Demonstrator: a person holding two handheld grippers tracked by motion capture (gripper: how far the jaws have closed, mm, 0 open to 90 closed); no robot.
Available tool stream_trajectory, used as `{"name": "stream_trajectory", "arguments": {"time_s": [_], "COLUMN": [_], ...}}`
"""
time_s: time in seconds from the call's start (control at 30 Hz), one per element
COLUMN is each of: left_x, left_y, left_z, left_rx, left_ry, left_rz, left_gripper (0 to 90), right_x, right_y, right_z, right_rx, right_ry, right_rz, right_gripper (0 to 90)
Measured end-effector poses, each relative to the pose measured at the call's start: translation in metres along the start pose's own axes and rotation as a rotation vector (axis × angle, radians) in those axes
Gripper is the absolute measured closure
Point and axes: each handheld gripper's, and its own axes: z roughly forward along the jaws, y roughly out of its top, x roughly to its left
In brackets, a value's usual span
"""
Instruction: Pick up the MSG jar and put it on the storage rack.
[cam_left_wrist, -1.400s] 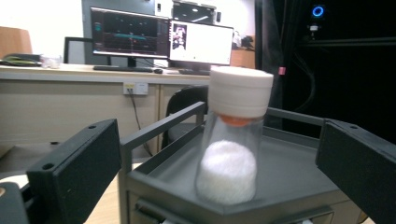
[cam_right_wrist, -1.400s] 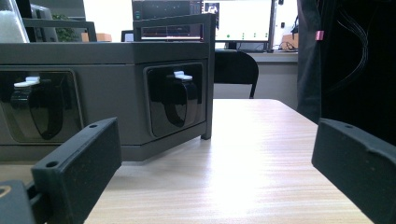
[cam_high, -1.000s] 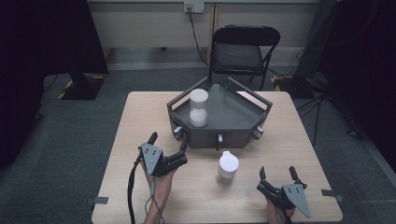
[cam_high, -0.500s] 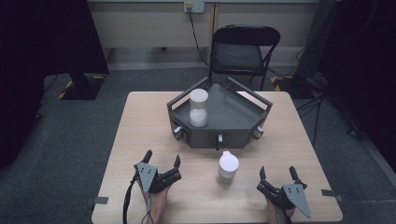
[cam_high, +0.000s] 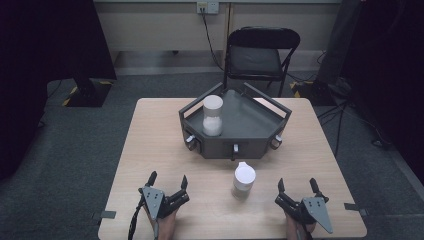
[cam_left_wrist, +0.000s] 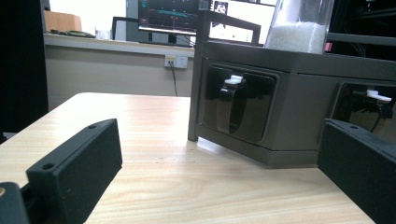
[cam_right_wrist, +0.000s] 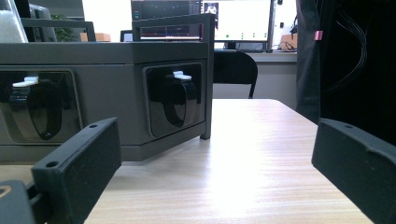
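Both grippers rest at the near edge of the table (cam_high: 150, 130), jaws spread wide and holding nothing: left gripper (cam_high: 167, 183) near-left, right gripper (cam_high: 296, 186) near-right. Between them, closer to the right one, a small white lidded jar (cam_high: 244, 180) stands upright on the bare wood, just in front of the grey tray (cam_high: 250, 122) and apart from it. The jar looks like light plastic, rigid, with smooth, likely slippery sides; the best hold is probably across the body below the lid, jaws square to it, since a grip high on the cap could tip it. A taller clear container (cam_high: 212, 115) part-filled with white granules stands upright in the tray's left corner; it is likely heavier, bottom-weighted and prone to spilling if tilted. In the left gripper view the tray wall (cam_left_wrist: 289, 98) shows recessed black latches with white tabs; the right gripper view shows the same front (cam_right_wrist: 140, 93). The tabletop is pale wood laminate, flat and uncluttered. The room has grey carpet, a black folding chair (cam_high: 262, 55) behind the table, a wall socket, dark equipment at the sides and monitors in the background.
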Motion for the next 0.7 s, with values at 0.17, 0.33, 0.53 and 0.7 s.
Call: {"name": "stream_trajectory", "arguments": {"time_s": [0.17,0.33,0.53,0.7], "left_x": [-0.001,-0.006,-0.011,-0.011], "left_y": [-0.004,-0.005,-0.006,-0.006], "left_z": [-0.001,0.000,0.000,0.000], "left_rx": [-0.016,-0.013,-0.021,-0.017], "left_ry": [0.007,0.026,0.055,0.048], "left_rz": [0.010,0.046,0.056,0.072], "left_gripper": [0.3,1.7,0.4,0.3], "right_x": [0.000,0.000,0.000,0.000], "right_y": [0.000,0.000,0.000,0.000], "right_z": [0.000,0.000,0.000,0.000], "right_rx": [0.000,0.000,0.000,-0.001], "right_ry": [0.000,0.000,-0.001,-0.002], "right_rz": [0.000,0.000,0.000,0.000], "right_gripper": [0.4,0.4,0.4,0.4]}}
